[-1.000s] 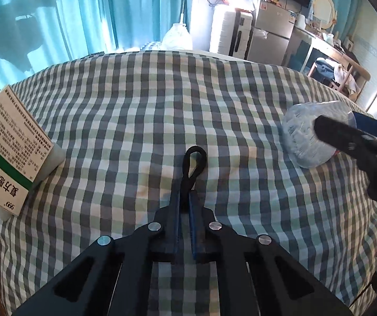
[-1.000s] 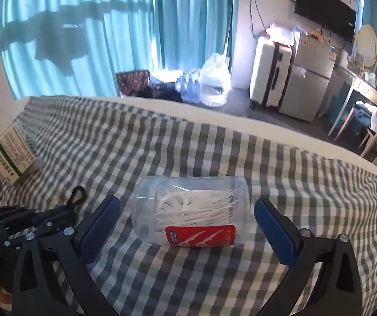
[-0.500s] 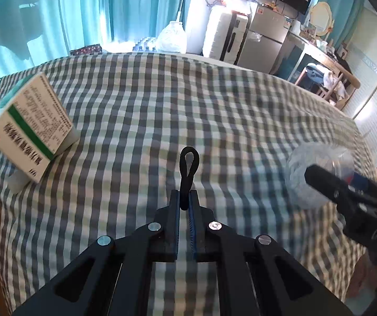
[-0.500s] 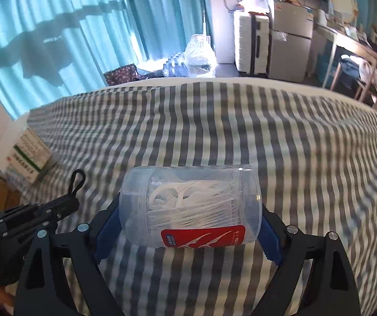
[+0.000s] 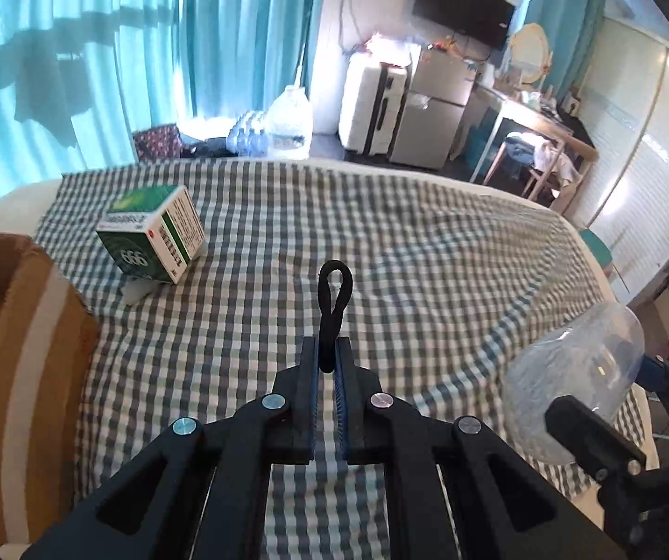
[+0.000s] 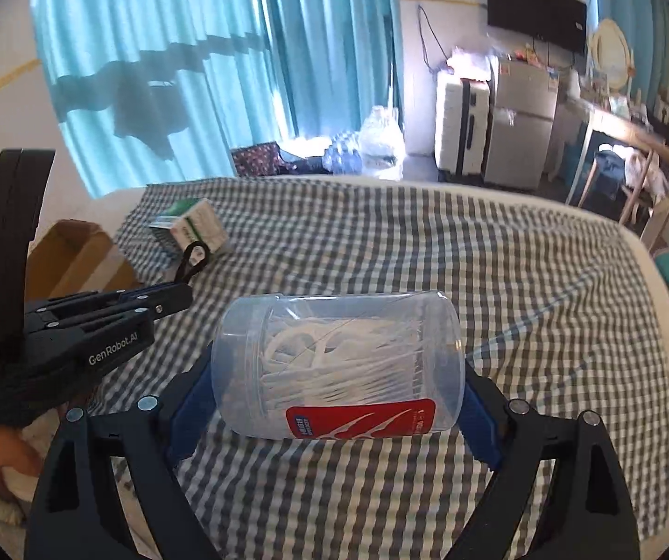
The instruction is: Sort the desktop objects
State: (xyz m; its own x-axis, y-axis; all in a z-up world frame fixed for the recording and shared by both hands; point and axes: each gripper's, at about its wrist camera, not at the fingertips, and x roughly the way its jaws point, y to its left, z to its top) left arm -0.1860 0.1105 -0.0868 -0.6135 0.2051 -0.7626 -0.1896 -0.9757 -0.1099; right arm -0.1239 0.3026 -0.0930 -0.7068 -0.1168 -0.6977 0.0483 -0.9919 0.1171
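The left gripper (image 5: 327,373) is pinching a black loop (image 5: 333,301) between its fingers (image 5: 308,389), which are pressed together on the loop's lower end so the eye stands up above the tips. The right gripper (image 6: 334,396) is clamping a clear jar of floss picks (image 6: 339,364) sideways, one blue pad on each flat end, with the red label facing the camera. Both loads are being carried in the air above the checked cloth (image 5: 427,256) on the table.

The cardboard box (image 5: 31,350) is sitting at the table's left edge, open-topped, and looks to me like the place things are being sorted into. The loop is just to the right of that box; the jar is further right again. A green and white medicine carton (image 5: 157,233) is lying on the cloth just behind the box.

To do this well, I'd bring the loop fully over the opening before parting the fingers, and keep the jar level and clear of the left hand, since smooth plastic held by its ends may slip.
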